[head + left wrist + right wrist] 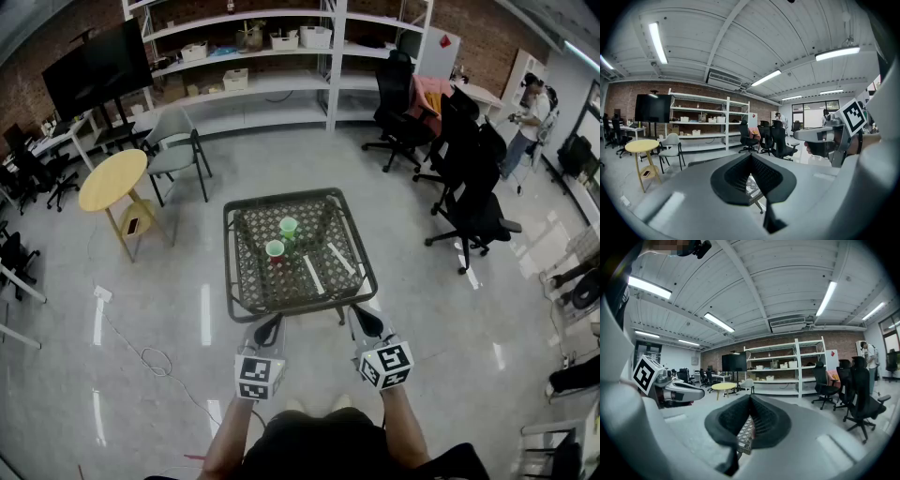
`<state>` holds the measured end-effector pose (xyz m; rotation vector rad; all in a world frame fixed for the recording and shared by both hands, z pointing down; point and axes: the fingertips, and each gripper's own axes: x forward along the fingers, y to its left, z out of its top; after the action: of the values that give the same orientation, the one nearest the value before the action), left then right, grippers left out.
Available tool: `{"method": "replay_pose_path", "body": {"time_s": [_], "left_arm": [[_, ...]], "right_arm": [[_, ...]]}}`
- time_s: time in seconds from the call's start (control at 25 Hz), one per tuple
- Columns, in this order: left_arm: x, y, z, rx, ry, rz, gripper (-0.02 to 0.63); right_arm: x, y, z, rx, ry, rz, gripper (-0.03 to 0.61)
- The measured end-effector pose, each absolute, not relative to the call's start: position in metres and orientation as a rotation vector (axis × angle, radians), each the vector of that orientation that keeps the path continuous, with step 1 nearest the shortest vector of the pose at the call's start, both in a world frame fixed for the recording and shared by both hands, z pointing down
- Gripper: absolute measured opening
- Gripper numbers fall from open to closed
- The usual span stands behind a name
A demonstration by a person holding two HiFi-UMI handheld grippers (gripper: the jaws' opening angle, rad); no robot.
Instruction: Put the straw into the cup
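A small dark table with a woven mesh top (251, 281) stands in front of me in the head view. On it are two green cups, one further back (289, 226) and one nearer (275, 249). Two white straws lie to their right, one (313, 273) nearer the cups and the other (341, 259) further right. My left gripper (271, 325) and right gripper (365, 319) hover side by side just before the table's near edge. Both are shut and empty. In the left gripper view the jaws (751, 176) are pressed together, and the right gripper view shows the same (749, 420).
A round yellow table (112, 180) and a grey chair (178, 150) stand to the back left. Black office chairs (469, 206) are to the right and white shelves (281, 56) line the back wall. A cable (155, 361) lies on the floor at left. A person (530, 112) stands far right.
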<state>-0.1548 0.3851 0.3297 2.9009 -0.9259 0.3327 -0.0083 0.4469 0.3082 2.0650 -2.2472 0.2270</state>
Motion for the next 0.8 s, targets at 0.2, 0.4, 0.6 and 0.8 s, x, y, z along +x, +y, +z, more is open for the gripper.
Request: {"method": "replay_pose_path", "body": {"time_s": [0.2, 0.4, 0.6, 0.8], "left_arm": [[-0.160, 0.387, 0.334, 2.895, -0.920, 0.321, 0.006], [-0.167, 0.382, 0.330, 2.878, -0.927, 0.330, 0.006], [-0.178, 0.378, 0.334, 2.886, -0.918, 0.326, 0.006], [-0.185, 0.372, 0.331, 2.891, -0.930, 0.324, 0.006]], "right_arm": [[-0.018, 0.447, 0.313, 2.059, -2.251, 0.227, 0.003], [-0.023, 0.443, 0.315, 2.064, -2.244, 0.275, 0.003], [-0.033, 0.440, 0.316, 2.065, -2.232, 0.294, 0.003], [-0.039, 0.432, 0.320, 2.051, -2.223, 0.308, 0.003]]}}
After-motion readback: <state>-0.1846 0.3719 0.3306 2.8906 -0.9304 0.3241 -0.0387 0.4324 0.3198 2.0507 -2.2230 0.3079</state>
